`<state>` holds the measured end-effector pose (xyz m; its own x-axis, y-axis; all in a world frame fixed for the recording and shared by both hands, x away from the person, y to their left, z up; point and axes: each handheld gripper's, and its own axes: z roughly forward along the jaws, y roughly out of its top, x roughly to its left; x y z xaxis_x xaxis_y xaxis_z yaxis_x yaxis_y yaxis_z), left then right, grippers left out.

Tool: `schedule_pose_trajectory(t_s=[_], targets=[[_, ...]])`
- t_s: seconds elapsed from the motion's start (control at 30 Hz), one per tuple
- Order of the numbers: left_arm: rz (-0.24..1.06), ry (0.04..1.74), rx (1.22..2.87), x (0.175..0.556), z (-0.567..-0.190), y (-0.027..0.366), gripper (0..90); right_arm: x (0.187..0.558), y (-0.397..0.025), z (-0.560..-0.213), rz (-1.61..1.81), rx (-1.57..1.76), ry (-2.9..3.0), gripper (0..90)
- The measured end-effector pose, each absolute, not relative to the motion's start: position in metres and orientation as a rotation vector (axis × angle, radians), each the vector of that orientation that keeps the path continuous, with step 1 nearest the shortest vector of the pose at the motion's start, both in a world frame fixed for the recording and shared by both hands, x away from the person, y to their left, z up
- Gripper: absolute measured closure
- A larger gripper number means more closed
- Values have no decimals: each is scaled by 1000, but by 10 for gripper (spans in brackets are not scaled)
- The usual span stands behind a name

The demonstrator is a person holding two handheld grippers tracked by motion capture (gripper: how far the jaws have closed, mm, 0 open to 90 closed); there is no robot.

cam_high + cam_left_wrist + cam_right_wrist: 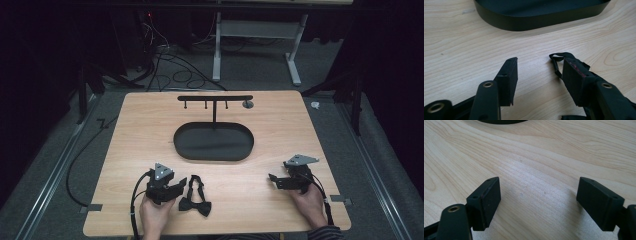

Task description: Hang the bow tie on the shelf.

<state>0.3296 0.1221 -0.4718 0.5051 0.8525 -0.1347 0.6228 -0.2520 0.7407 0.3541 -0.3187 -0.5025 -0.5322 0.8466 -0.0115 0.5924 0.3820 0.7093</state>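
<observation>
On the wooden table, the left gripper sits near the front edge, held by the person's left hand, its cable looping down off the edge. Just beside it on its right lies a black bow tie, the bow nearest the person and the strap running away toward the middle of the table. Beyond both, at the table's centre, stands a black oval tray with a thin post rising from its far rim to a crossbar that carries small pegs; nothing lies between the gripper and the tie. Farther right, well apart from the tie, the right gripper rests in the right hand over bare wood.

The left gripper's jaws stand apart and grasp nothing. In the left gripper view, the strap's loop lies against the outer side of the right-hand jaw, partly hidden behind it, while bare wood fills the gap between the jaws; whether the jaw actually touches the strap I cannot tell. The tray's wall crosses the top of that view.

The right gripper's jaws are spread wide, wider than the left's, and are released over plain table, with the tray's edge just showing at the top.
</observation>
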Motion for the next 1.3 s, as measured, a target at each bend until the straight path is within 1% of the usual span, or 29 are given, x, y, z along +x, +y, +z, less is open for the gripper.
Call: schedule_pose_trajectory(t_s=[0.2, 0.47, 0.57, 0.7, 0.97, 1.0, 1.03, 1.07, 1.1, 1.13, 1.17, 1.23, 1.3], targets=[[382, 1187, 2003, 330, -473, 113, 498, 354, -319, -502, 938, 1249, 2274, 206], [355, 1173, 2045, 334, -479, 103, 540, 354, -319, -502, 938, 1249, 2274, 206], [363, 1161, 2087, 334, -483, 98, 567, 354, -319, -502, 938, 1249, 2274, 206], [354, 1161, 2103, 335, -485, 96, 601, 354, -319, -502, 938, 1249, 2274, 206], [383, 1154, 2154, 336, -492, 92, 658, 354, -319, -502, 938, 1249, 2274, 206], [396, 1153, 2157, 335, -492, 91, 689, 354, -319, -502, 938, 1249, 2274, 206], [410, 1146, 2167, 335, -492, 91, 689, 354, -319, -502, 938, 1249, 2274, 206], [421, 1141, 2174, 334, -492, 91, 709, 354, -319, -502, 938, 1250, 2274, 206], [420, 1134, 2177, 334, -492, 90, 752, 354, -319, -502, 938, 1249, 2274, 206], [420, 1134, 2177, 334, -492, 90, 775, 354, -319, -502, 938, 1249, 2274, 206], [420, 1129, 2183, 334, -492, 90, 775, 354, -319, -502, 938, 1249, 2274, 206], [418, 1129, 2189, 334, -492, 91, 831, 354, -319, -502, 938, 1250, 2274, 206], [409, 1128, 2186, 335, -492, 91, 843, 354, -319, -502, 938, 1249, 2274, 206]])
